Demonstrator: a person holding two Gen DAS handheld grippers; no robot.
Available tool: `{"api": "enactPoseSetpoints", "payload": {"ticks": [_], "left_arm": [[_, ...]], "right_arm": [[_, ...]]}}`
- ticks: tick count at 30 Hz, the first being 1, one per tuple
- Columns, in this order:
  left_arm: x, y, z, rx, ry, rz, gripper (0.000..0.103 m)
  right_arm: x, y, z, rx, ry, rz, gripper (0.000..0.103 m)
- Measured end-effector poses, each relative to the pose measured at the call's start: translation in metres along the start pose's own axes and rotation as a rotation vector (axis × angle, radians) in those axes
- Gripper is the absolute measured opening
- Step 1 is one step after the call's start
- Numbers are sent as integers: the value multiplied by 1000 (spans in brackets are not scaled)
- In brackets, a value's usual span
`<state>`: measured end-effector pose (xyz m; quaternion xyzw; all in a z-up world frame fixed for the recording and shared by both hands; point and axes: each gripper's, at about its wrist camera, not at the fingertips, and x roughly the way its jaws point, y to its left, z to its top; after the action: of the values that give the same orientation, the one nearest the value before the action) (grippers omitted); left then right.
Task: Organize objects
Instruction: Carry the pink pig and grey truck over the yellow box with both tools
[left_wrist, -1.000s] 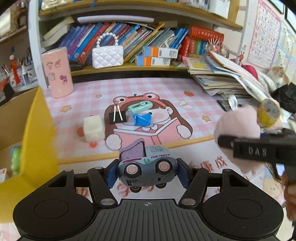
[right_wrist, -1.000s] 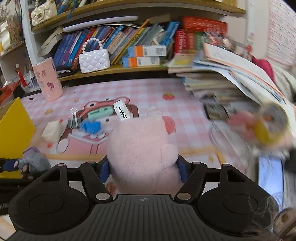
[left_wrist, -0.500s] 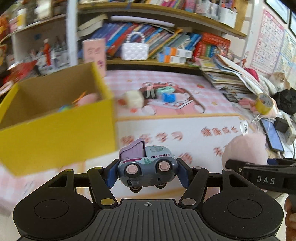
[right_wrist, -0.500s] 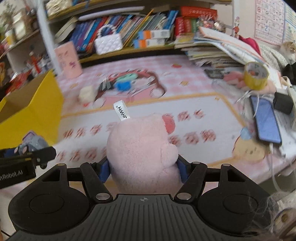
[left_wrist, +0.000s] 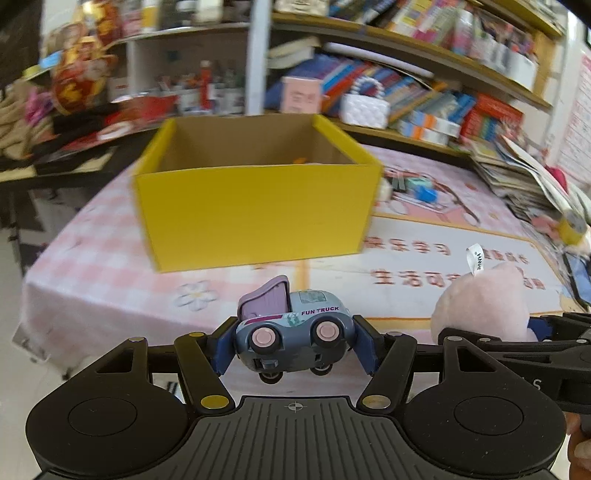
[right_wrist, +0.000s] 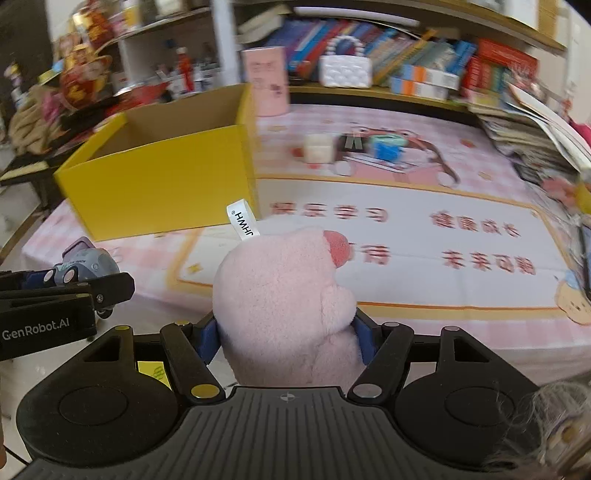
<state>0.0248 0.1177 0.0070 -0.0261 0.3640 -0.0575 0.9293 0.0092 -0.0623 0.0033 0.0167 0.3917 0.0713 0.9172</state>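
The left tongs (left_wrist: 293, 341) clamp a toy truck (left_wrist: 293, 334) and the right tongs (right_wrist: 286, 339) squeeze a pink plush (right_wrist: 284, 295), both short of the yellow box (left_wrist: 255, 206).

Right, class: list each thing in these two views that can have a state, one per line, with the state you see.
Toy truck: held off the table in the left gripper, jaws closed on it.
Pink plush: held in the right gripper, jaws closed on it.
Yellow box: open-topped, upright on the table, something inside.
White purse: upright on the shelf.
Pink cup: upright behind the box.
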Motion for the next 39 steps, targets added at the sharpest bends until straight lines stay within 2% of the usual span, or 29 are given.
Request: {"api": "enactPoseSetpoints", "payload": {"ticks": [11, 16, 23, 27, 33, 36, 39], "left_arm": [[-34, 49, -17, -110, -40, 94, 64], [-42, 59, -16, -113, -62, 87, 64], [-40, 53, 0, -93, -110, 49, 64], [-39, 52, 29, -95, -173, 13, 64], [-29, 52, 83, -87, -293, 32, 64], [-14, 53, 102, -78, -305, 53, 64], [15, 53, 116, -85, -269, 54, 64]], "right_arm": [[4, 58, -3, -106, 25, 117, 66], [0, 75, 1, -141, 7, 135, 66], [-2, 74, 10, -127, -11, 109, 66], [-6, 69, 33, -99, -61, 99, 66], [-5, 58, 92, -102, -208, 99, 66], [5, 54, 122, -82, -261, 102, 66], [21, 53, 151, -76, -286, 108, 66]]}}
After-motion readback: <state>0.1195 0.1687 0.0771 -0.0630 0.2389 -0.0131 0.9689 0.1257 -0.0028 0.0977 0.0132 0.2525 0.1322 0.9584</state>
